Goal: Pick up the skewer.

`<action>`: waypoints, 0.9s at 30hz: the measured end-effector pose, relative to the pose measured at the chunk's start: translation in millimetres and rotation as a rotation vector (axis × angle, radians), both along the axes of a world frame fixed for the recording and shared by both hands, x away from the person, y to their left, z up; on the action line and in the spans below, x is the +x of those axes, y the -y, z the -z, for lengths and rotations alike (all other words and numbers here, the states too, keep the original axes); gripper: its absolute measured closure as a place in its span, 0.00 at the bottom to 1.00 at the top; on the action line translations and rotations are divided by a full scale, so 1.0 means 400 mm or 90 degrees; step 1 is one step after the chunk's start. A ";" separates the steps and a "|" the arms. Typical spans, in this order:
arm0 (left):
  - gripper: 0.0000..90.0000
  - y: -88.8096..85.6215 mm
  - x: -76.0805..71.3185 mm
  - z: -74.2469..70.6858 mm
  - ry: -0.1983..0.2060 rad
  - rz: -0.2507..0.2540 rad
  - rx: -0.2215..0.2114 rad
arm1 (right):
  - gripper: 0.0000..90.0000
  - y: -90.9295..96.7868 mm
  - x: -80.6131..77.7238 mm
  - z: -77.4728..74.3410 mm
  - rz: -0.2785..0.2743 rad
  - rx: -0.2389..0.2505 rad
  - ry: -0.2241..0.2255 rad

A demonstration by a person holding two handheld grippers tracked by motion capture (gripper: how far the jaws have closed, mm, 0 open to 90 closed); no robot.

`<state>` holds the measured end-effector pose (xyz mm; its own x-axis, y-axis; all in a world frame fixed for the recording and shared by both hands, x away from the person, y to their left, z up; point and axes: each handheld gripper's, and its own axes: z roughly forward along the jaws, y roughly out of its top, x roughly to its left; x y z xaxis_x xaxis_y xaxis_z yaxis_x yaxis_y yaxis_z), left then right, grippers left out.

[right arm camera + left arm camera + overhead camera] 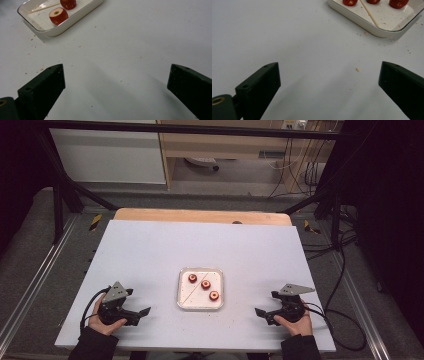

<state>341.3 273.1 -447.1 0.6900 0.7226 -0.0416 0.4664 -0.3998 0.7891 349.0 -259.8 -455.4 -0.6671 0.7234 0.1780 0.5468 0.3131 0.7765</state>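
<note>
The left gripper (142,311) rests low over the near left part of the table (150,250), held by the person's left hand (106,322). Its two black jaws stand wide apart, with bare white table surface between them and nothing held. The right gripper (260,312) is at the near right part of the table, held by the right hand (292,322). Its jaws are also spread wide and hold nothing. Both grippers point inward, toward the middle of the table.

Between the two grippers, a little farther from the person, a white square tray (200,303) lies flat on the table. Inside it are three small red fruit pieces (205,284), each with a pale middle. They sit apart from each other, in a slanting line from the far left corner toward the near right. A thin wooden stick (192,288) lies diagonally on the tray floor, just beside the fruit.

In the left gripper view the tray is at the top right, well apart from the jaws. In the right gripper view the tray is at the top left, also well apart. Small brown crumbs (32,38) lie scattered on the table around the tray.
</note>
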 end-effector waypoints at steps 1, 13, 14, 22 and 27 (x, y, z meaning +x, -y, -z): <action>0.04 0.002 -0.001 -0.001 0.001 0.001 0.002 | 0.02 0.000 0.000 0.000 0.001 -0.001 -0.001; 0.05 0.020 0.002 -0.009 -0.001 0.008 0.004 | 0.02 -0.001 -0.001 0.000 0.002 0.004 0.001; 0.05 0.023 0.002 -0.010 0.000 0.008 0.006 | 0.02 -0.001 0.000 -0.001 0.003 0.006 0.001; 0.05 0.049 0.007 -0.010 -0.002 0.017 0.015 | 0.02 -0.001 0.000 -0.001 0.003 0.005 0.000; 0.05 0.070 0.008 -0.015 -0.004 0.025 0.014 | 0.02 -0.001 0.000 0.000 0.004 0.004 0.000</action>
<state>344.3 245.2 -441.1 0.7174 0.6960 -0.0304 0.4552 -0.4353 0.7768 349.2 -259.3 -455.2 -0.6626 0.7265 0.1824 0.5485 0.3047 0.7787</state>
